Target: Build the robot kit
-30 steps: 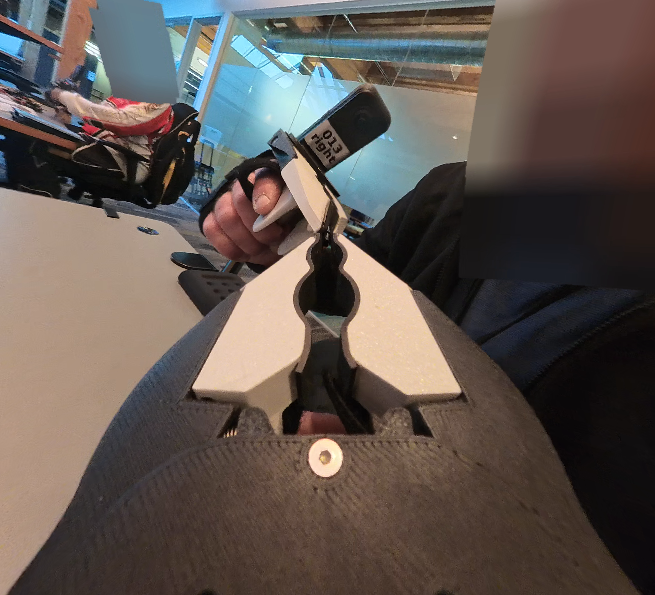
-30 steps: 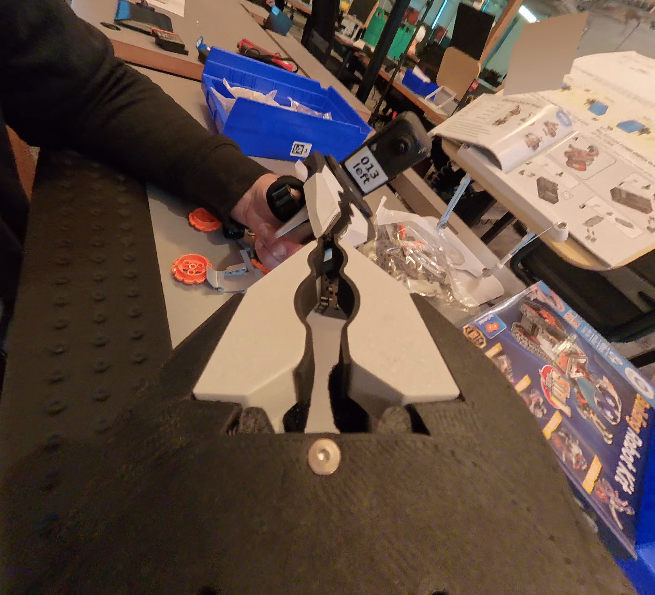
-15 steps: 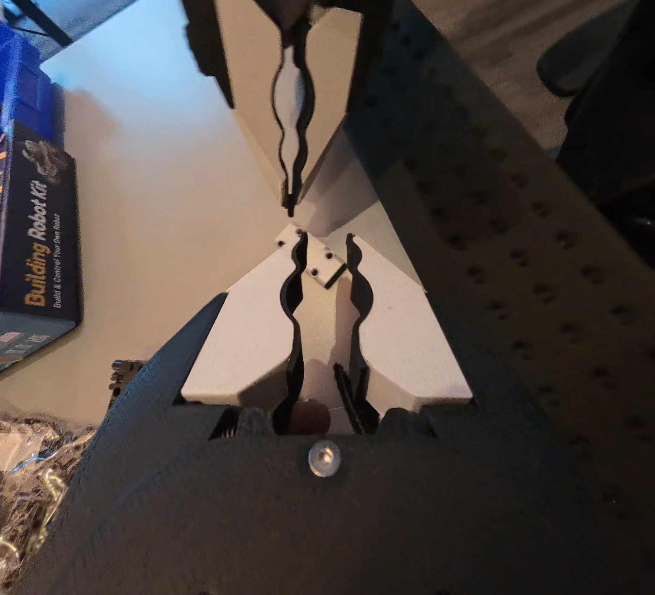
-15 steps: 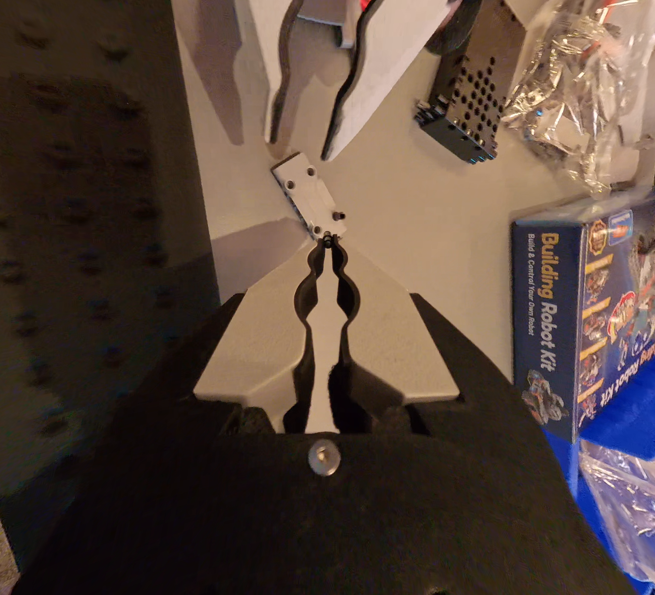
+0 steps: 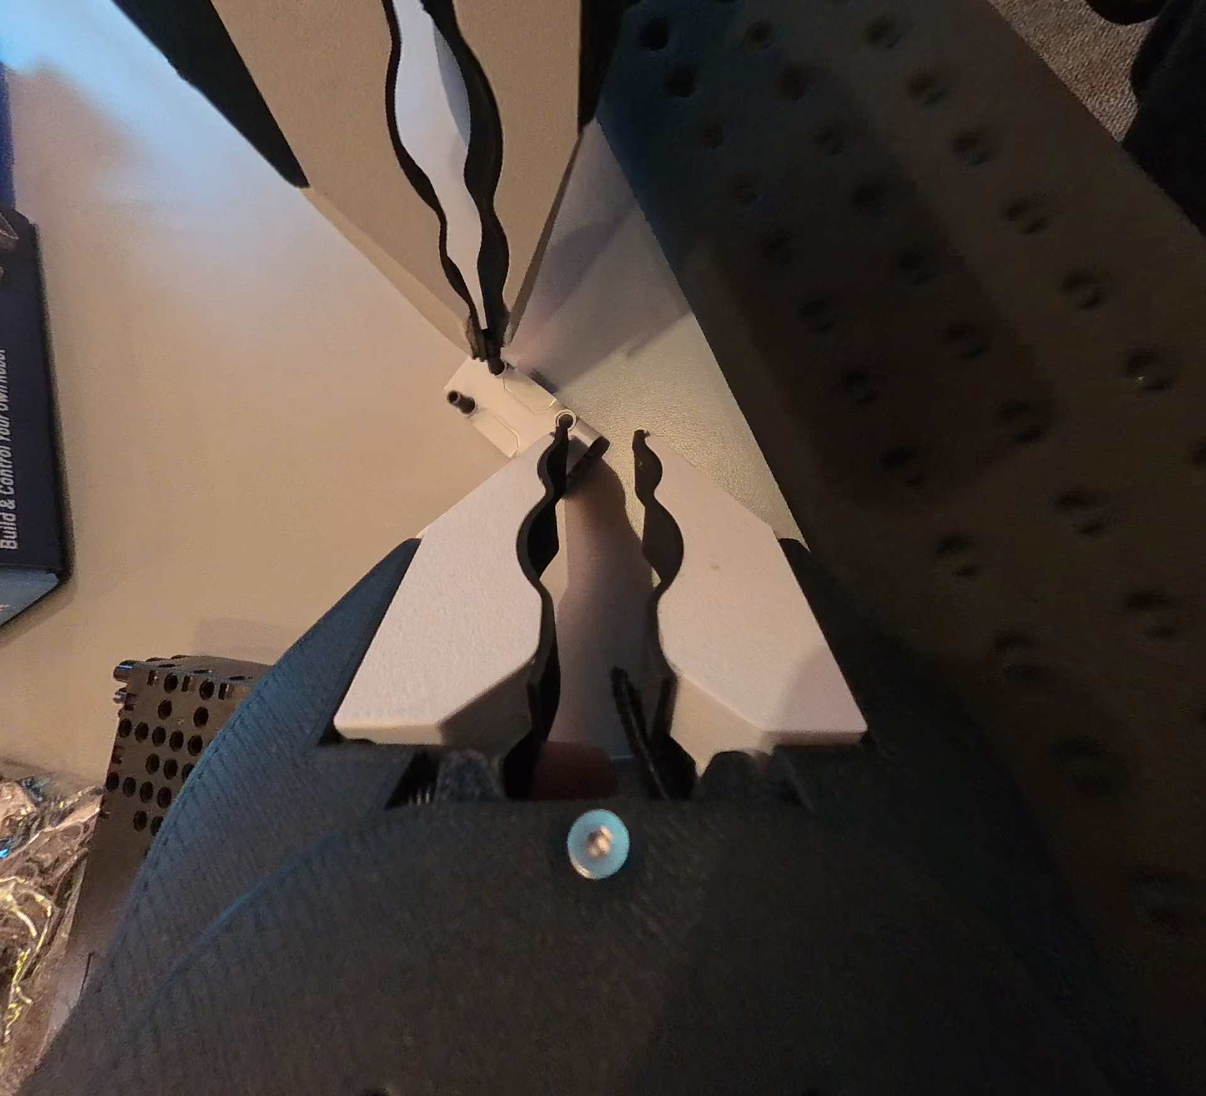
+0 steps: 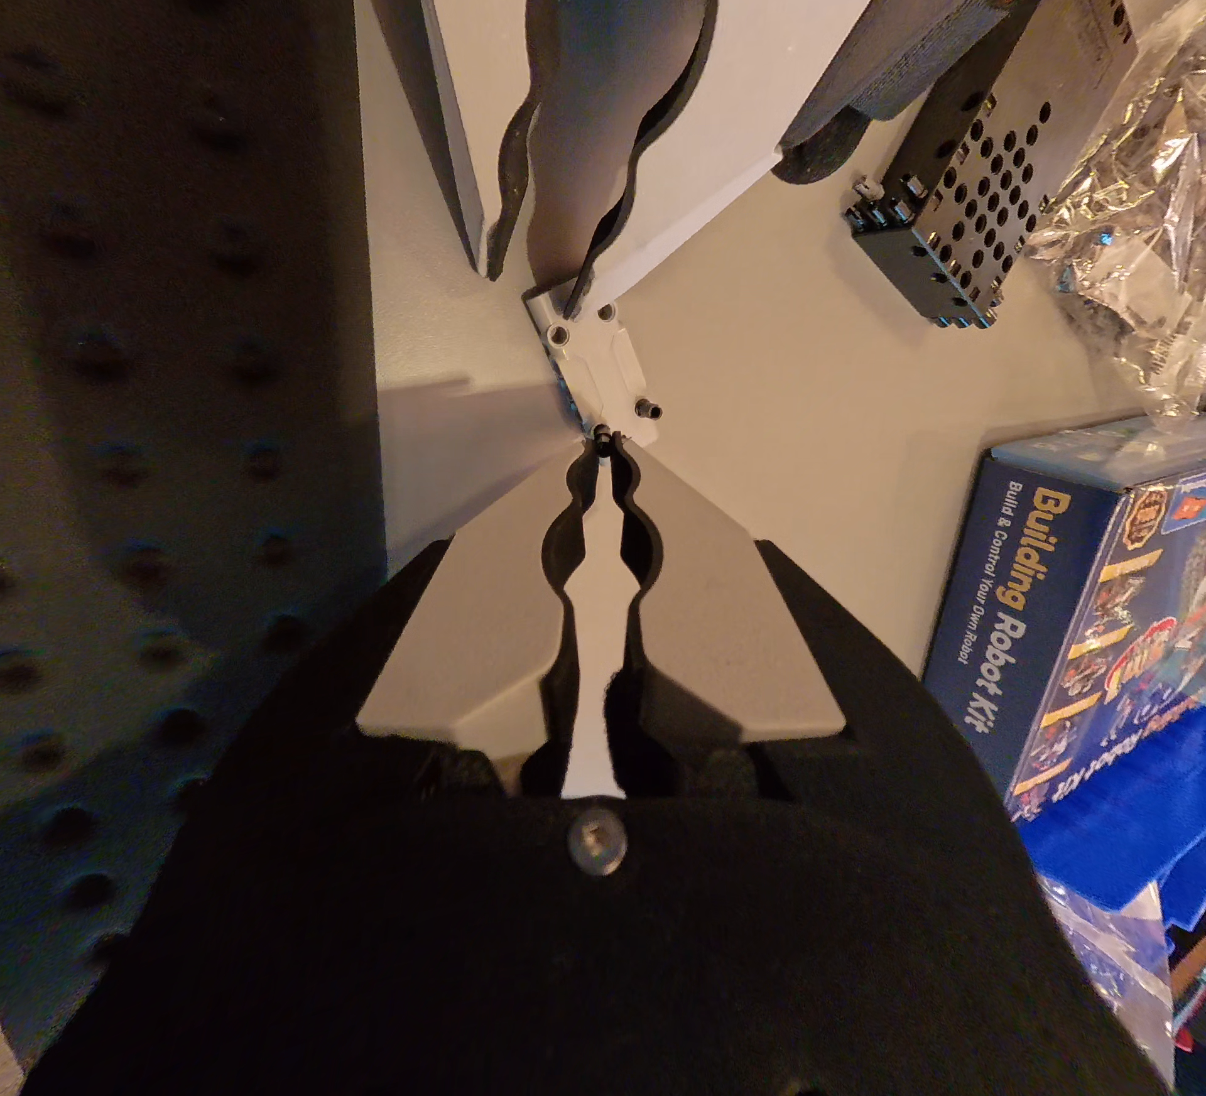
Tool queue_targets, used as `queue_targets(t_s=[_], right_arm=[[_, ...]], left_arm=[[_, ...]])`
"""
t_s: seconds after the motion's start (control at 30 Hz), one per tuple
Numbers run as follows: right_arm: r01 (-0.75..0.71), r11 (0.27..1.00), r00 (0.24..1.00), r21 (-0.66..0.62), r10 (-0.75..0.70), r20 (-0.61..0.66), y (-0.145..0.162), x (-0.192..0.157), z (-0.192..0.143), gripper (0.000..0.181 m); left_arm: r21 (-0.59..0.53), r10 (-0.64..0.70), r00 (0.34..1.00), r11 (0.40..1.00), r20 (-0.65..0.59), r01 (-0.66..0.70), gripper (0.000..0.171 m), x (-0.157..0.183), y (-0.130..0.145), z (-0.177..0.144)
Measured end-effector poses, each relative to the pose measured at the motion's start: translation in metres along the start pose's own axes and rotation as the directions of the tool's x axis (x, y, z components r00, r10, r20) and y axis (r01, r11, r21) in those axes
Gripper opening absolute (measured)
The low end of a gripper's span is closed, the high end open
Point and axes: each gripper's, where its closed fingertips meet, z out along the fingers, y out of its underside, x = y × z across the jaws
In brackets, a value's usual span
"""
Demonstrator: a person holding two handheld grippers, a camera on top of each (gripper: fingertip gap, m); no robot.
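A small white block with holes lies on the pale table. It also shows in the left wrist view. My right gripper is shut on a small black pin and holds it at the block's near corner. A second black pin sticks out of the block beside it. My left gripper is open, and the block's other end lies at its tips, with the left fingertip over it. Each gripper shows at the top of the other's view, the right and the left.
A dark perforated mat lies along one side of the block. A black perforated plate, a crinkled clear bag of parts, a blue kit box and a blue bin lie on the other side. Left tips to right tips: about 5 cm.
Both grippers came down from mid-air, where they faced each other, to the block on the table. The left gripper has opened. Over the last half second both closed in on the block.
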Motion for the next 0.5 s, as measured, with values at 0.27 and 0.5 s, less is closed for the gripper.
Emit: queue_targets(t_s=[0.27,0.5], right_arm=[[0.007,1.000,0.994,-0.006,-0.006,0.111,-0.0001,-0.0022,0.0000,0.002],[-0.019,1.000,0.973,0.023,0.013,0.232,0.0004,-0.0039,0.0013,0.001]], left_arm=[[0.006,-0.005,1.000,1.000,0.003,0.005,0.016,-0.0012,-0.0006,0.0009],[0.009,-0.007,1.000,1.000,0.012,0.007,0.014,-0.0022,-0.0008,0.0014]])
